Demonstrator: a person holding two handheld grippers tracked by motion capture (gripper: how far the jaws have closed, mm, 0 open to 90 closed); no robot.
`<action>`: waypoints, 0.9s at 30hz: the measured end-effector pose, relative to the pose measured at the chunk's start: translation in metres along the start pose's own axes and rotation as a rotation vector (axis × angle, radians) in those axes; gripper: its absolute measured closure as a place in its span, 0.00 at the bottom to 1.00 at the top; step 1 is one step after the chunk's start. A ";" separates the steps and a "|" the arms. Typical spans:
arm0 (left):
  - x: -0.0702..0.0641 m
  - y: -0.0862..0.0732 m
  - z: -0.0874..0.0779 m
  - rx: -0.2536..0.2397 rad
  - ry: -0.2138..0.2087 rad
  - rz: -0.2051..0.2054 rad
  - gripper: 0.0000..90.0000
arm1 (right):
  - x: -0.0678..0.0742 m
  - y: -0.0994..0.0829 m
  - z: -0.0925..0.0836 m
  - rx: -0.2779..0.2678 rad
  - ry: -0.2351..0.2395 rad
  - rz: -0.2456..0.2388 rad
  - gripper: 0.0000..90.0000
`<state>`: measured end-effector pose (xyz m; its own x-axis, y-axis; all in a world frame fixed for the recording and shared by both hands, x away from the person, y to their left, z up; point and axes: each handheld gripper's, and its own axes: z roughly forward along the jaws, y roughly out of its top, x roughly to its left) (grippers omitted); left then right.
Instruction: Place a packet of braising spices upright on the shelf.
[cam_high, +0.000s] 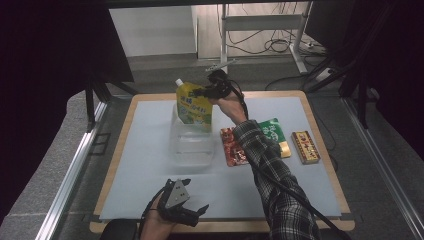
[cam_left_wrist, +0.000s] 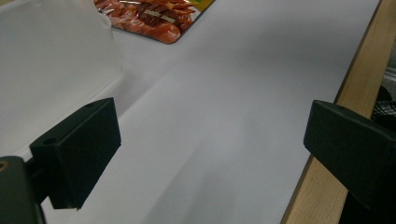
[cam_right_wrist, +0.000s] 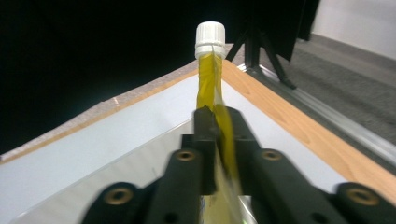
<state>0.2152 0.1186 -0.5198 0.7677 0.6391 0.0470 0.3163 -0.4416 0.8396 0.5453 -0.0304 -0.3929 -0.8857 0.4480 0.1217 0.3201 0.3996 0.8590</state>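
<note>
Here we are pinching the yellow pouch (cam_high: 195, 105) with the right tool (cam_high: 204, 92), its 2 jaws pressed onto the pouch's upper edge, just below the white cap (cam_right_wrist: 210, 39). We are holding the pouch upright, with its lower part inside the clear bin (cam_high: 190, 142) that is standing on the counter (cam_high: 150, 180), on the pale mat. In the right gripper view, the pouch (cam_right_wrist: 212, 100) is running edge-on between the jaws and the cap is sitting above them. Near the front edge of the counter we are resting the left tool (cam_high: 192, 212), its jaws spread wide with nothing between them. To the right of the bin, a red snack packet (cam_high: 231, 145), a green packet (cam_high: 272, 131) and a small brown box (cam_high: 305, 147) are lying flat in a row.
</note>
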 end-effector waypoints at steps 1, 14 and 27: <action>0.000 0.000 0.000 0.001 0.000 0.000 0.04 | 0.001 0.000 -0.001 -0.003 -0.010 -0.006 0.84; -0.002 0.000 0.002 0.006 -0.003 0.005 0.04 | 0.006 -0.005 -0.013 0.005 -0.083 -0.069 0.38; -0.001 0.000 0.002 0.001 0.002 0.001 0.04 | 0.007 -0.015 -0.026 0.015 -0.132 -0.076 0.24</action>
<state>0.2156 0.1172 -0.5210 0.7669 0.6399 0.0487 0.3162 -0.4428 0.8390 0.5254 -0.0540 -0.3914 -0.8562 0.5166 -0.0104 0.2599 0.4480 0.8554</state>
